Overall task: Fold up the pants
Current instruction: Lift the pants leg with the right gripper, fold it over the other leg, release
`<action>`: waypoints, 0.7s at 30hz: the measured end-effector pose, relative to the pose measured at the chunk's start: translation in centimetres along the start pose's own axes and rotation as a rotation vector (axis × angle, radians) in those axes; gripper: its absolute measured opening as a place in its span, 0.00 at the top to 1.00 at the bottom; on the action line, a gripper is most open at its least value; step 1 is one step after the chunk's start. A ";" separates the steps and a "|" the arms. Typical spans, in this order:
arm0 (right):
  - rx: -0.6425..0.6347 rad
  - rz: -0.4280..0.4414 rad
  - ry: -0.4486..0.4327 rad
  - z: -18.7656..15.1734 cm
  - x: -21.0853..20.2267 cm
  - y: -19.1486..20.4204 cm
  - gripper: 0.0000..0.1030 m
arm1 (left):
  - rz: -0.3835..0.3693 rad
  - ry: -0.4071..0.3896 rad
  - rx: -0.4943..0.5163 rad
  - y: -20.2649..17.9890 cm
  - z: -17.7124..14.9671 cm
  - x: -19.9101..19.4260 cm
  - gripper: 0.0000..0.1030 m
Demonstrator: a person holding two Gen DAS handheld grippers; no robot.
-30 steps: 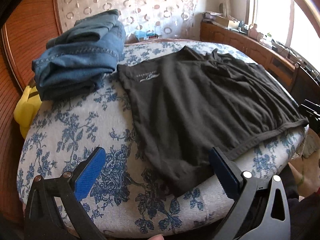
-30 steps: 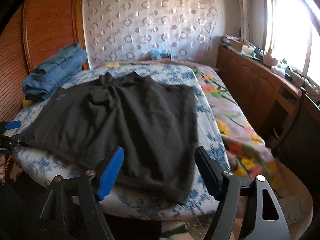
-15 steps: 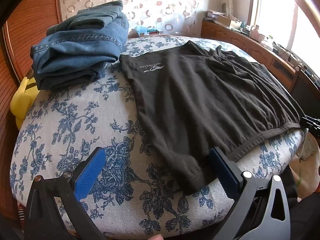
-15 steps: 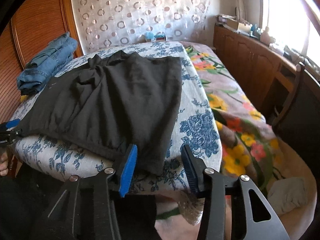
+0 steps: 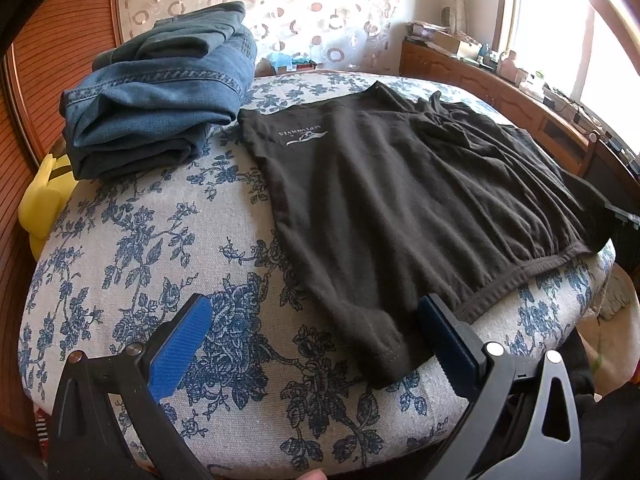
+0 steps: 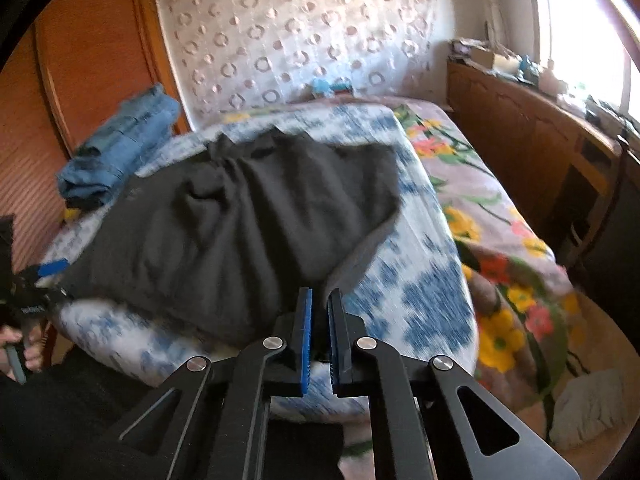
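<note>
Dark brown pants lie spread flat on the blue-flowered bed cover, with a white logo near the far left corner. My left gripper is open, its blue pads either side of the near corner of the pants, just above the cover. In the right wrist view my right gripper is shut on the pants at their near right corner, and lifts that edge off the bed. The left gripper shows at that view's left edge.
A stack of folded blue jeans sits at the far left of the bed, next to the pants. A yellow object lies by the wooden wardrobe. A multicoloured floral blanket covers the bed's right side. Wooden cabinets line the window wall.
My right gripper has closed on the near right corner of the pants and raised it. My left gripper has moved slightly forward and stays open.
</note>
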State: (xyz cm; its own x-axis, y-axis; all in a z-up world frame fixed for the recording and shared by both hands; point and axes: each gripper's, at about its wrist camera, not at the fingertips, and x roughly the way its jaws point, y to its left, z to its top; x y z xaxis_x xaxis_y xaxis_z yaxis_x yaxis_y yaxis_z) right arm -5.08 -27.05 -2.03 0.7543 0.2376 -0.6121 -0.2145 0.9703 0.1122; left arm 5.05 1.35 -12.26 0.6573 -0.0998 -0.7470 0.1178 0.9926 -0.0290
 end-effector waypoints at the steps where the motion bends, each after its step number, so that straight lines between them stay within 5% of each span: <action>1: -0.010 0.009 -0.009 0.3 0.0 0.4 0.94 | -0.001 0.000 -0.002 0.1 0.0 -0.1 0.00; 21: -0.190 0.229 -0.033 3.7 3.8 7.4 0.94 | 0.005 -0.023 -0.028 2.5 -0.4 -1.8 0.00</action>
State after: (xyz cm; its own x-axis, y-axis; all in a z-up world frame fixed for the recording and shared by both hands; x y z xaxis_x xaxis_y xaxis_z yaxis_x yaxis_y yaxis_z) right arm -1.49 -18.82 -0.68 0.6922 0.4533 -0.5615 -0.4908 0.8661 0.0942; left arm 3.89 4.02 -11.25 0.6753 -0.0956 -0.7314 0.0933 0.9947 -0.0439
